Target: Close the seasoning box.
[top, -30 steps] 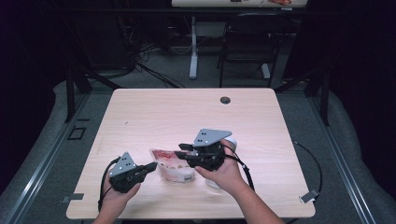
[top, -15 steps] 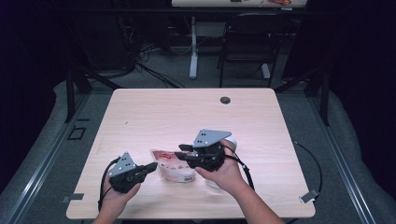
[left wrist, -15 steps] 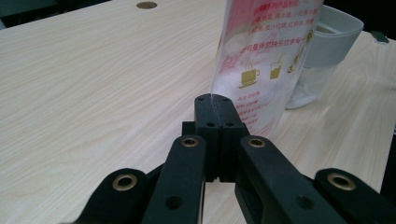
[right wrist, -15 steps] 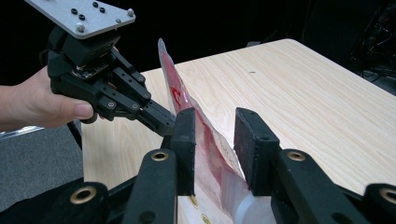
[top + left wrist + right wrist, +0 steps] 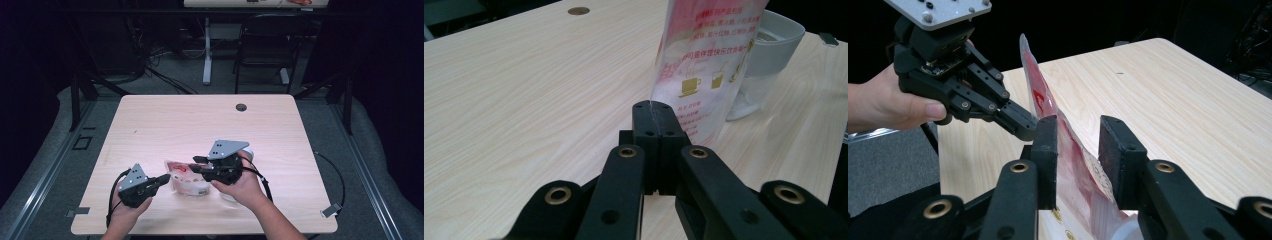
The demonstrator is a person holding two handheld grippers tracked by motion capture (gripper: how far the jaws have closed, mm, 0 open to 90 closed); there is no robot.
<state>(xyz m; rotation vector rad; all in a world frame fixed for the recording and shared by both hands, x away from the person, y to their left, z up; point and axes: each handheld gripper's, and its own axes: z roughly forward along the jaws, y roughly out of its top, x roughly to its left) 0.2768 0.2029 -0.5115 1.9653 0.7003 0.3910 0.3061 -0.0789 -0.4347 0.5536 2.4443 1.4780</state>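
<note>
1. A pale wooden table (image 5: 165, 125) is carrying the whole scene, with a person working at its near edge, a gripper in each hand, and a red-and-white printed pouch (image 5: 187, 177) standing between the two tools.

2. A white lidded container (image 5: 774, 45) is sitting just behind the pouch, partly hidden under the right hand in the high view.

3. The pouch, landmark for everything else, is standing upright on its base with its long axis running up from the tabletop; in the right gripper view its thin top edge (image 5: 1030, 60) is rising tall and leaning slightly.

4. The right gripper (image 5: 200, 167) is coming at the pouch from the container side. Its jaws are standing apart, straddling the pouch's upper body with a gap visible on either side; whether a pad is brushing the film cannot be told.

5. The left gripper (image 5: 162, 179) is holding on from the opposite side, its jaws pressed together and pinching the pouch's side seam (image 5: 651, 107), as its own view is showing.

6. Judging from this, the right gripper is the one positioned to act: the pouch is lying directly between its fingers (image 5: 1048, 145), so closing across the film, crosswise to the upright axis, appears to be all that is needed, while the left pinch is steadying the pouch.
</note>
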